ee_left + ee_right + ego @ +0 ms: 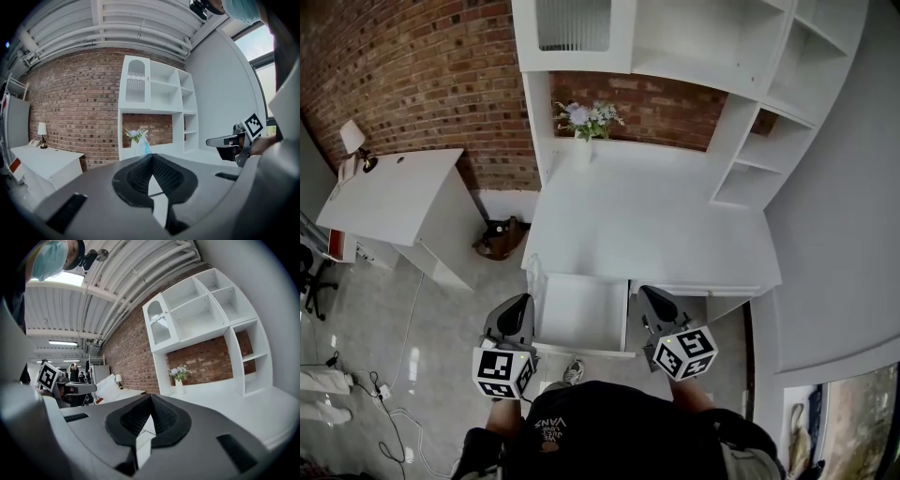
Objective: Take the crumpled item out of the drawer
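Observation:
In the head view a white drawer (581, 349) stands pulled out of the white desk (647, 225), and its inside shows only plain white. No crumpled item shows in any view. My left gripper (523, 300) hangs just left of the drawer, jaws shut and empty. My right gripper (648, 293) sits at the drawer's right edge, also shut with nothing in it. In the left gripper view the shut tips (151, 156) point toward the desk, with the right gripper (221, 140) off to the side. The right gripper view shows its own tips (151, 397) closed.
A vase of flowers (586, 122) stands at the back of the desk under white shelving (750, 103). At the left is a white side table (394, 197) with a lamp (352, 139). A brown bag (499, 237) lies on the floor between them.

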